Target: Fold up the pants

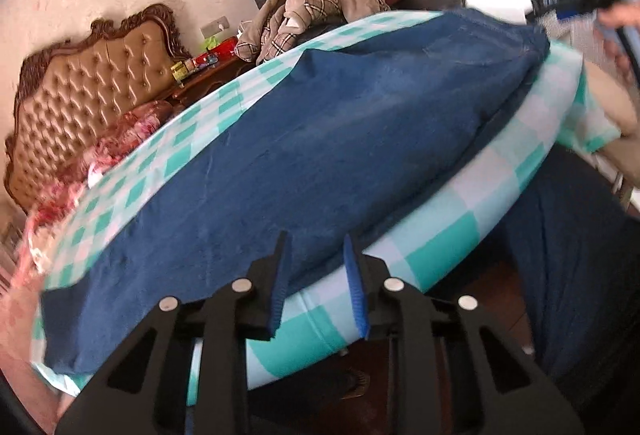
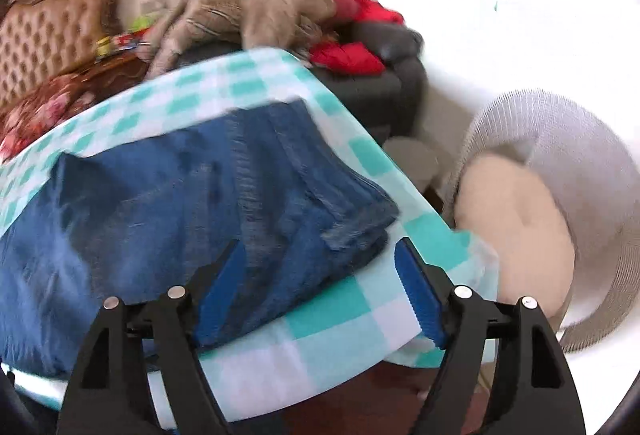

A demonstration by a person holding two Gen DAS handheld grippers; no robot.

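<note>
Now one pair of blue pants [image 1: 304, 139] lies flat on a table with a green and white checked cloth [image 1: 452, 219]. In the left wrist view the pants stretch long, up and away from the fingers, and their near edge sits just past the fingertips.

The left gripper [image 1: 316, 255] has two black fingers, each with one blue pad [image 1: 354, 275]. They stand a little apart with nothing between them. They hover at the table's near edge, over the cloth and the edge of the pants.

The right gripper [image 2: 320, 255] also has two fingers with two blue pads [image 2: 416, 295]. These are spread wide and hold nothing. One end of the pants [image 2: 200, 203] lies between and ahead of the fingers, in a few stacked layers. The left finger is over the pants and the right finger is over the bare cloth [image 2: 328, 339]. This view is blurry, so whether the fingers touch the fabric cannot be told.

Far past the fingers sits one dark sofa chair [image 2: 384, 75] with a heap of tan blankets [image 1: 320, 7] and something red [image 2: 352, 31]. One brown padded headboard [image 1: 84, 87] is off to the left. To the right of the right fingers is one round grey chair [image 2: 580, 139] with one cream cushion [image 2: 516, 235].
</note>
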